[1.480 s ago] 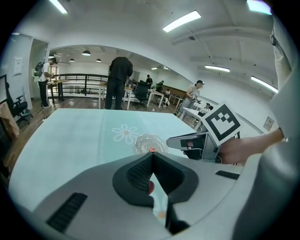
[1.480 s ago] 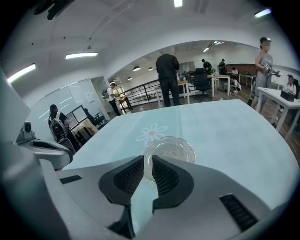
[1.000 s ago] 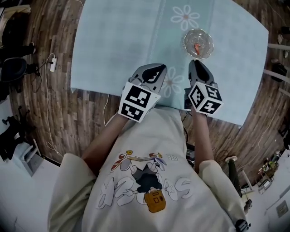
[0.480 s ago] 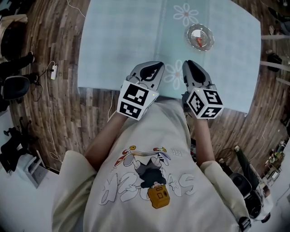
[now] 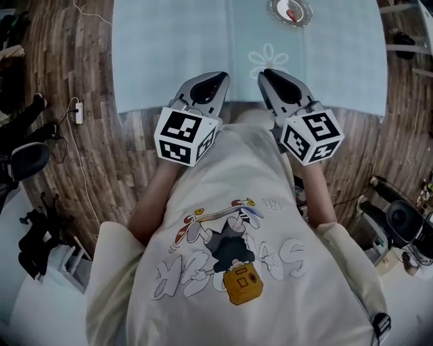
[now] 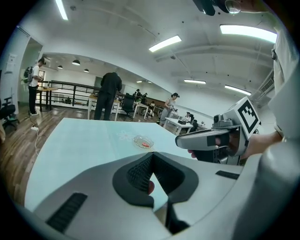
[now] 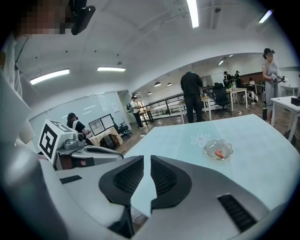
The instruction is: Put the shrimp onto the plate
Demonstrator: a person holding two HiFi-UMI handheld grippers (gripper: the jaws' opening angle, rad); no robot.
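A small glass plate (image 5: 289,11) stands at the far side of the pale blue table (image 5: 169,54), with the orange shrimp (image 5: 291,13) lying in it. The left gripper view shows the same plate (image 6: 143,141) and shrimp (image 6: 146,145) far ahead, as does the right gripper view, with plate (image 7: 218,150) and shrimp (image 7: 219,153). My left gripper (image 5: 218,80) (image 6: 152,155) and right gripper (image 5: 265,74) (image 7: 147,159) hover side by side at the near table edge, close to the person's chest. Both are shut and hold nothing.
A white flower print (image 5: 269,57) lies on the cloth between the grippers and the plate. A power strip (image 5: 79,111) and cables lie on the wooden floor at left. Several people stand at desks (image 6: 105,96) far behind the table.
Both grippers have drawn back toward the person's body, from over the table to its near edge. The plate with the shrimp now sits farther off, at the top of the head view.
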